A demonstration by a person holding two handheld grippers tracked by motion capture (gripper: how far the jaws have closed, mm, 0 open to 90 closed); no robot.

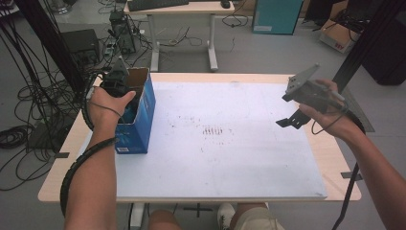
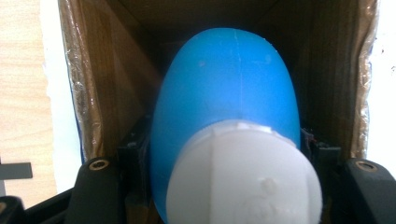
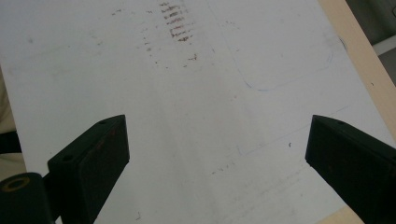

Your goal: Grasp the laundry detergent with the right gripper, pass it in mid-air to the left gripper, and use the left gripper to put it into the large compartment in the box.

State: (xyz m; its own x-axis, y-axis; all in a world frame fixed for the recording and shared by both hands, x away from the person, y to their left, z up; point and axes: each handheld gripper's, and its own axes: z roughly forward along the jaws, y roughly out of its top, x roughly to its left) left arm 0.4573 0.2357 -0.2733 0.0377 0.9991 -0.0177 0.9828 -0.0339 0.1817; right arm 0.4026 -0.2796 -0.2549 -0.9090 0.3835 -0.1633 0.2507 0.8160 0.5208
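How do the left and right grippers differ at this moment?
The left gripper is shut on a blue bottle with a white cap; the right gripper is open with nothing between its fingers. The left gripper reaches into the open blue carton at the table's left; the right gripper hangs above the bare white sheet at the right. Both are black and hand-held.
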